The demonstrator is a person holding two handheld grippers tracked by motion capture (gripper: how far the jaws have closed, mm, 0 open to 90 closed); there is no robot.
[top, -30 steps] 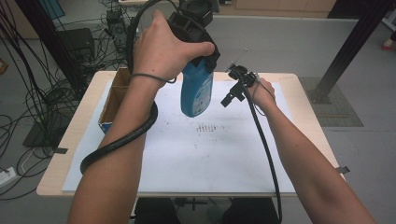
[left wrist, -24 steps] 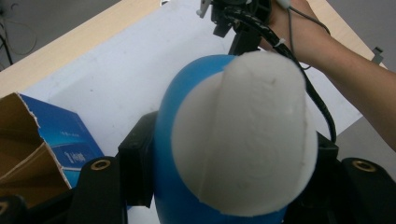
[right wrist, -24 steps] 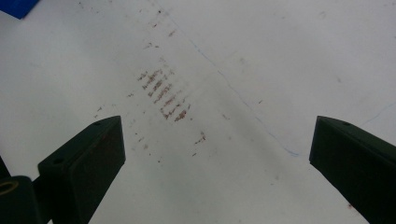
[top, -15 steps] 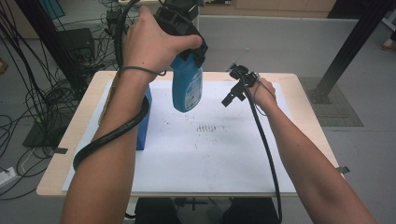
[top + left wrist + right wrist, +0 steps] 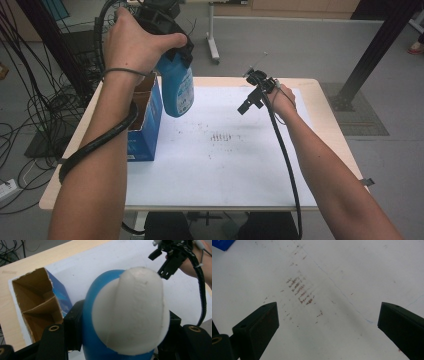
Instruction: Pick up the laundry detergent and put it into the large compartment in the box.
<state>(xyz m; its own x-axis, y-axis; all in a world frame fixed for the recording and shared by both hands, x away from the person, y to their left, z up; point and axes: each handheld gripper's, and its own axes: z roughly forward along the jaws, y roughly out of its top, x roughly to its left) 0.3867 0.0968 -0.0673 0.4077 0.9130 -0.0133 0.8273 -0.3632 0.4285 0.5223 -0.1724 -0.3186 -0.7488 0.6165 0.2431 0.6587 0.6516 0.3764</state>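
Blue plastic with a white domed cap, the bottle [image 5: 178, 85] hangs in the air above the desk's [image 5: 320, 105] left part, beside the open blue carton [image 5: 145, 125]. The left gripper [image 5: 167, 47] has its jaws pinching the bottle just below the cap, hand raised high. The right gripper [image 5: 253, 95] hovers over the white sheet [image 5: 225, 165], its jaws spread with nothing between them.

No print on the blue bottle [image 5: 177, 90] or box [image 5: 146, 131] is legible.

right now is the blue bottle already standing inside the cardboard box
No, the blue bottle hangs in the air, clamped in the left claw, beside and above the open cardboard box.
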